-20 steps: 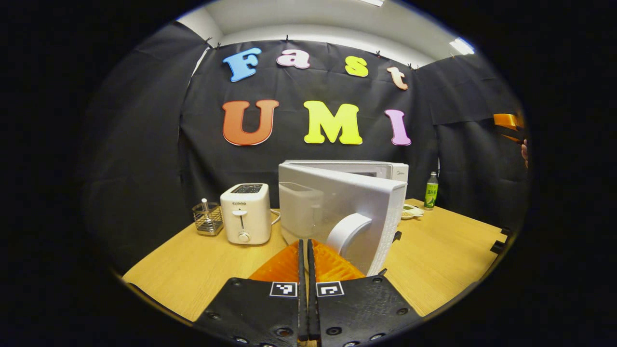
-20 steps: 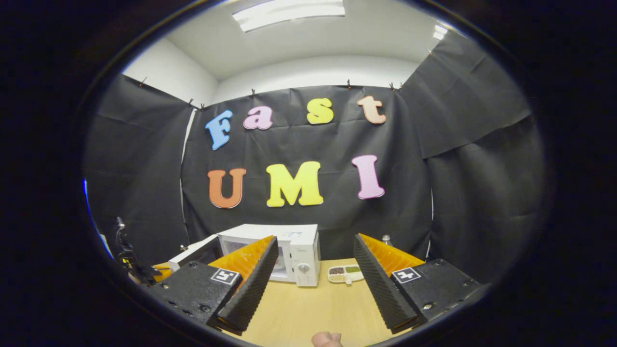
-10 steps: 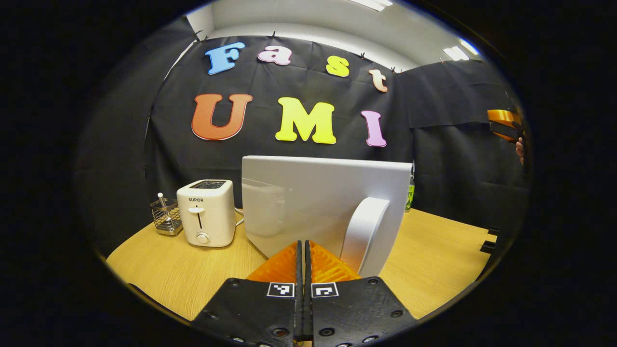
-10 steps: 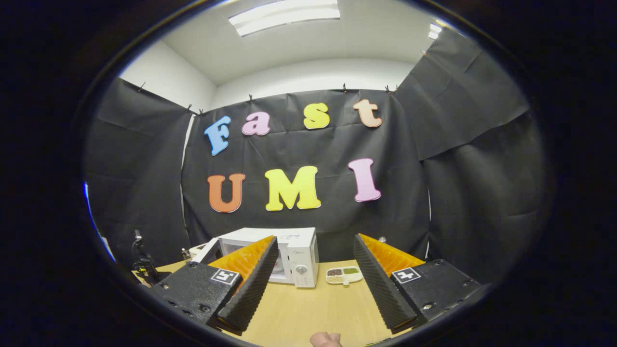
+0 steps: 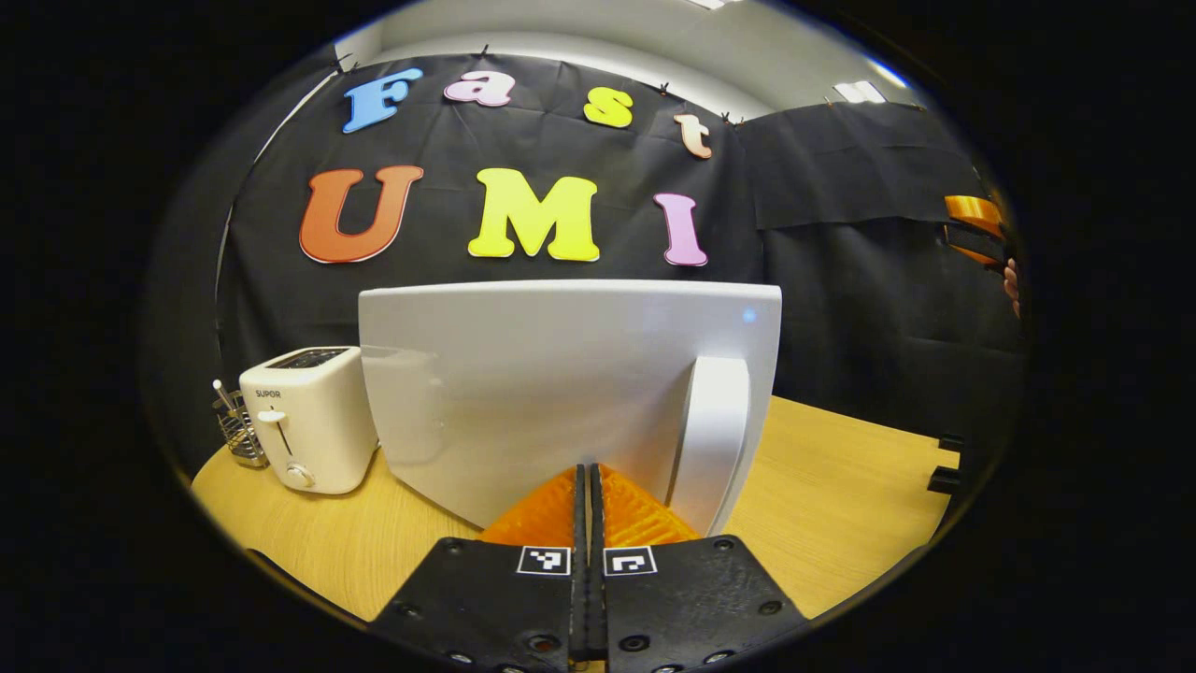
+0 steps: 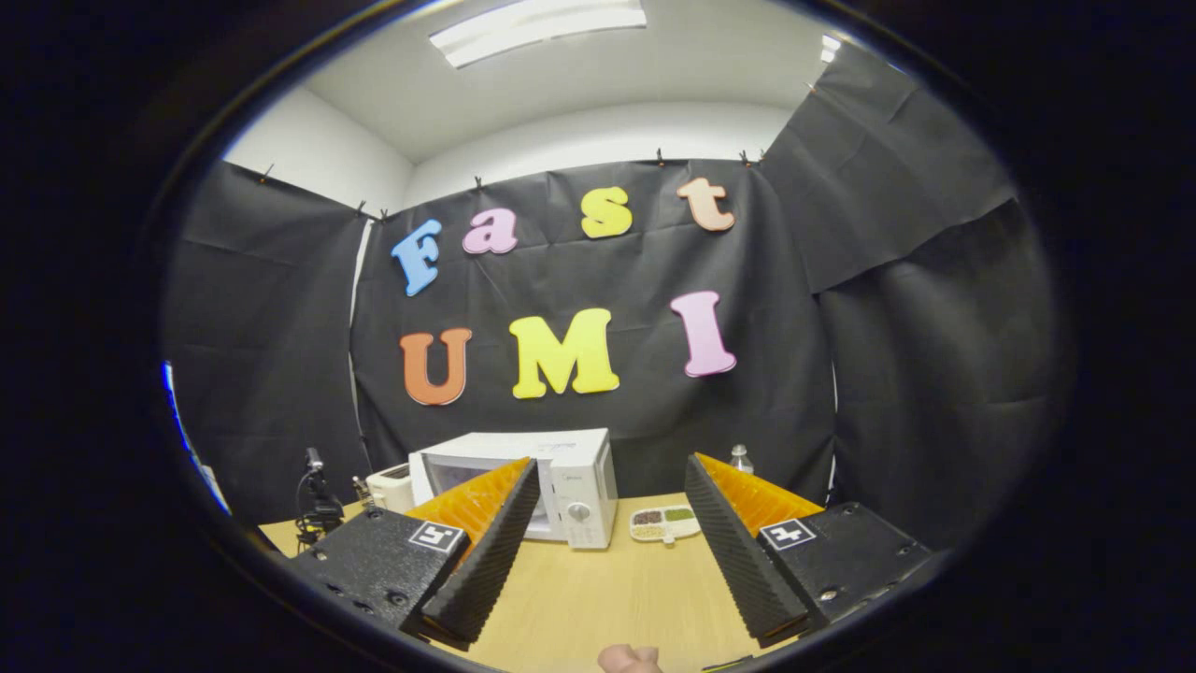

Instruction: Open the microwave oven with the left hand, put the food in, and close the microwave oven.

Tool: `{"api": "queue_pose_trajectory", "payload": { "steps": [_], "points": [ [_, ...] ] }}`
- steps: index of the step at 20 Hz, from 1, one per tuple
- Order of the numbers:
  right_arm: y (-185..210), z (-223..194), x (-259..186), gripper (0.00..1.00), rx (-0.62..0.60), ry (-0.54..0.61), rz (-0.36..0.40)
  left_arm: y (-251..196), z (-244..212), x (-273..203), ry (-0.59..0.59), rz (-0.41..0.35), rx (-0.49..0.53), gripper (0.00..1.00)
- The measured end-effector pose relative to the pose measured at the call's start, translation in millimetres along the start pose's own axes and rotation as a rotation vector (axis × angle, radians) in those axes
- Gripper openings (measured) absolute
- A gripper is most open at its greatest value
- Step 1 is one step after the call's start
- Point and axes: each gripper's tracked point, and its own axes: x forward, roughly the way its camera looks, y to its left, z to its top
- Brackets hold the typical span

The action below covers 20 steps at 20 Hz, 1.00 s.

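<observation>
Left gripper (image 5: 588, 486) was pinched closed on nothing, door (image 5: 561, 393) swung open just ahead, handle (image 5: 712, 439) just right of its tips; right gripper (image 6: 603, 533) gaped wide, empty — food tray (image 6: 664, 523) far ahead beside microwave (image 6: 523, 481); best approach low, square to tray.

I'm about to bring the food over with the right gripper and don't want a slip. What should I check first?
1. Door open: ok; the microwave door stands wide, outer face toward the left gripper.
2. Handle released: ok; the left gripper's fingers are shut together beside the handle, holding nothing.
3. Grasp ready: ok; the right gripper is open and empty.
4. Food reachable: ok; the food dish sits on the table right of the microwave, bare table before it.
5. Room inside the microwave: cannot tell; a right gripper finger hides the inside.
</observation>
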Motion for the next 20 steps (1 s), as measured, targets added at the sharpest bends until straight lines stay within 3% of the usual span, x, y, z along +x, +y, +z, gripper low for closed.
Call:
{"api": "queue_pose_trajectory", "payload": {
  "steps": [1,2,5,6,8,9,10,11,12,13,14,15,16,18,19,20],
  "points": [
    [-3,-2,2,1.0,0.005,0.007,0.0,0,2,7,-0.009,0.01,-0.001,0.0],
    [-6,-4,4,1.0,0.005,0.009,0.001,-2,1,16,-0.003,0.015,-0.007,0.0],
    [-17,-7,10,1.0,0.0,0.014,-0.004,-14,5,39,-0.005,0.008,-0.043,0.0],
    [-19,-8,11,0.9,0.001,0.018,-0.003,-17,5,47,-0.001,0.011,-0.051,0.0],
    [-25,-11,15,0.9,-0.001,0.03,-0.001,-24,7,61,0.003,0.009,-0.05,0.0],
    [-27,-11,17,1.0,-0.004,0.033,0.001,-26,8,68,0.001,0.011,-0.047,0.0],
    [-29,-11,18,0.91,-0.006,0.034,-0.001,-30,9,75,0.001,0.003,-0.053,0.0],
    [-32,-13,20,0.91,-0.007,0.035,-0.003,-35,10,82,0.001,0.001,-0.061,0.0],
    [-35,-13,23,1.0,-0.004,0.036,-0.003,-36,12,89,0.0,0.01,-0.062,0.0],
    [-36,-15,24,1.0,0.001,0.041,-0.003,-36,12,95,0.006,0.018,-0.062,0.0],
    [-37,-17,26,0.9,0.007,0.048,-0.002,-38,13,100,0.01,0.019,-0.065,0.0],
    [-38,-20,29,0.9,0.011,0.055,0.002,-41,17,105,0.003,0.019,-0.067,0.0],
    [-38,-20,32,1.0,0.007,0.056,0.009,-43,20,110,-0.006,0.017,-0.067,0.0],
    [-39,-17,37,1.0,0.0,0.044,0.016,-40,24,121,-0.01,0.031,-0.057,0.0],
    [-39,-22,38,0.91,0.002,0.052,0.017,-38,25,127,-0.012,0.041,-0.06,0.0],
    [-39,-25,40,0.9,0.007,0.062,0.019,-38,25,133,-0.01,0.049,-0.063,0.0]
  ]
}}
